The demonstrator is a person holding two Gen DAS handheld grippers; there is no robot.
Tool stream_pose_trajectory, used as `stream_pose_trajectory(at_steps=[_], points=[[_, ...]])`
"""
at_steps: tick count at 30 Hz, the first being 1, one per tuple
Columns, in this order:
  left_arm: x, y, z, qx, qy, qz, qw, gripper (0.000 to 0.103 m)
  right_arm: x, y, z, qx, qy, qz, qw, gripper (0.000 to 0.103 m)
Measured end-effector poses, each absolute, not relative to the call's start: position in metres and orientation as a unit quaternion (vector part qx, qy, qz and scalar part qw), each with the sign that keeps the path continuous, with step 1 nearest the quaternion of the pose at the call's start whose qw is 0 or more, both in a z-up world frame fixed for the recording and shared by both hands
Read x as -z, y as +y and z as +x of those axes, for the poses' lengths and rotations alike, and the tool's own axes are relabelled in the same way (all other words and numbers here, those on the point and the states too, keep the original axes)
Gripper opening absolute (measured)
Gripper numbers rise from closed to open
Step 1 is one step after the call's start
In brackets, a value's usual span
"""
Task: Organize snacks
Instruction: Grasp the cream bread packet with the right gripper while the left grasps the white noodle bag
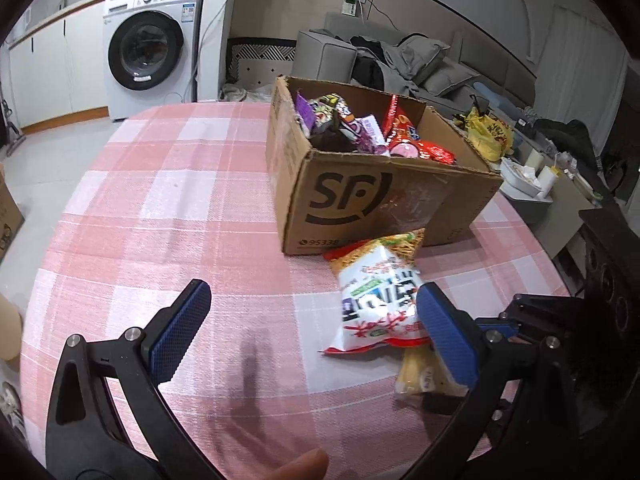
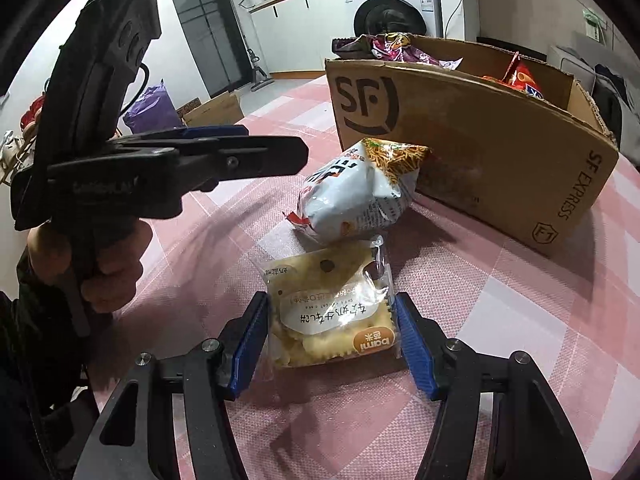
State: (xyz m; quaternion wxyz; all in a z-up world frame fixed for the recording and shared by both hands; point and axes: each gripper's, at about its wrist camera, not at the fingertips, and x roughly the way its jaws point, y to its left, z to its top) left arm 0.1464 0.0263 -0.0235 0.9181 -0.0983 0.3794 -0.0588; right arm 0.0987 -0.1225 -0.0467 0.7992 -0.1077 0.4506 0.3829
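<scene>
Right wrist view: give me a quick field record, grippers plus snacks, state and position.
right gripper: jaws either side of cracker packet, pads at its edges; full clamp unclear
left gripper: open, holding nothing
noodle snack bag: on tablecloth, against box front
cardboard box: open top, snacks inside
left over: two packs outside box

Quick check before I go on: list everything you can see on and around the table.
Box: 1, brown cardboard, on table, holding snack packs.
Noodle bag: 1, white and orange, against the box front.
Cracker pack: 1, clear with yellow crackers, between right tool's fingers.
Tablecloth: 1, pink and white check.
Washer: 1, white, behind table.
Sofa: 1, grey, beyond the box.
Left tool: open, nothing held.
Right tool: open, around the cracker pack.
</scene>
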Motion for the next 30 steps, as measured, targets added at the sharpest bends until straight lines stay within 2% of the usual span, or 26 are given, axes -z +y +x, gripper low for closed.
stream_pose_trajectory(at_steps=[7,16,19,21,23,30], points=[[0.025,0.011,0.156,0.086,0.392,-0.121,0.908,0.102,0.046,-0.121,0.097,-0.383,0.448,-0.115,0.800,0.063],[0.055,0.005,0.192,0.095,0.447,-0.157,0.876,0.102,0.048,-0.111,0.096,-0.384,0.449,-0.120,0.798,0.063],[0.063,0.008,0.199,0.125,0.454,-0.194,0.861,0.087,0.050,-0.116,0.091,-0.384,0.450,-0.118,0.798,0.063],[0.065,0.008,0.200,0.146,0.453,-0.204,0.856,0.061,0.050,-0.117,0.092,-0.383,0.450,-0.117,0.798,0.063],[0.065,0.006,0.201,0.167,0.448,-0.209,0.853,0.051,0.049,-0.119,0.093,-0.381,0.450,-0.115,0.800,0.063],[0.057,0.005,0.194,0.122,0.434,-0.174,0.875,0.045,0.045,-0.123,0.095,-0.371,0.446,-0.114,0.807,0.063]])
